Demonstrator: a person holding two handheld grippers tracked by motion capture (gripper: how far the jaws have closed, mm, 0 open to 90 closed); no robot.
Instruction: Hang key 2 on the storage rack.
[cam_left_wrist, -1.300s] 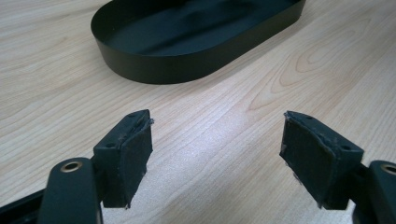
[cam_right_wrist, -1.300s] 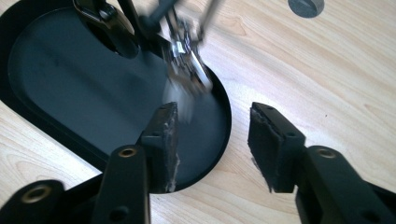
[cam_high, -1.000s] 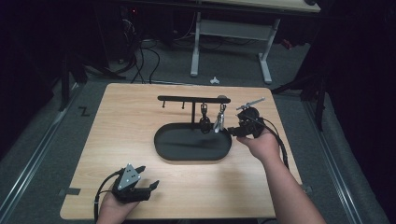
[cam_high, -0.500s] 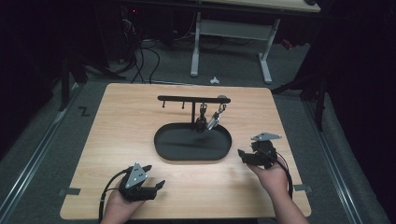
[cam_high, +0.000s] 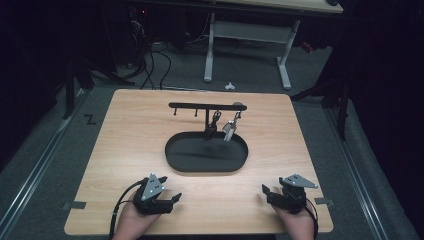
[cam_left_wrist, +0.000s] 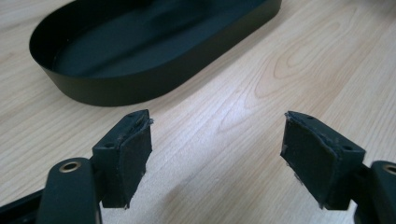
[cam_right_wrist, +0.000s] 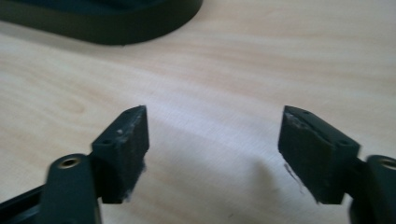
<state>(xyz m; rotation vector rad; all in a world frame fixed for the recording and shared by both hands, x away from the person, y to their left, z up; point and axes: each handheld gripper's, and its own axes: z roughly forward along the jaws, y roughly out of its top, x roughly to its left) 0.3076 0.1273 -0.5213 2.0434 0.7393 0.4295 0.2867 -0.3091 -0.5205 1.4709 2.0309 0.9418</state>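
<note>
Resting low at the frame's bottom, right gripper (cam_high: 272, 191) and left gripper (cam_high: 171, 200) both show spread, empty jaws. Right's have just been opening. Silver keys (cam_high: 229, 131) dangle up-centre on the black metal hook rack (cam_high: 200, 106), nearer the right.

One light wooden table (cam_high: 130, 150) carries one black oval metal tray (cam_high: 185, 162) and one black rack with a horizontal hook bar (cam_high: 200, 105). Two small items hang from that bar: one dark keyring (cam_high: 216, 119) and one silvery key tag (cam_high: 230, 129). Two black handheld grippers, the left (cam_high: 170, 201) and the right (cam_high: 267, 192), complete the count.
</note>
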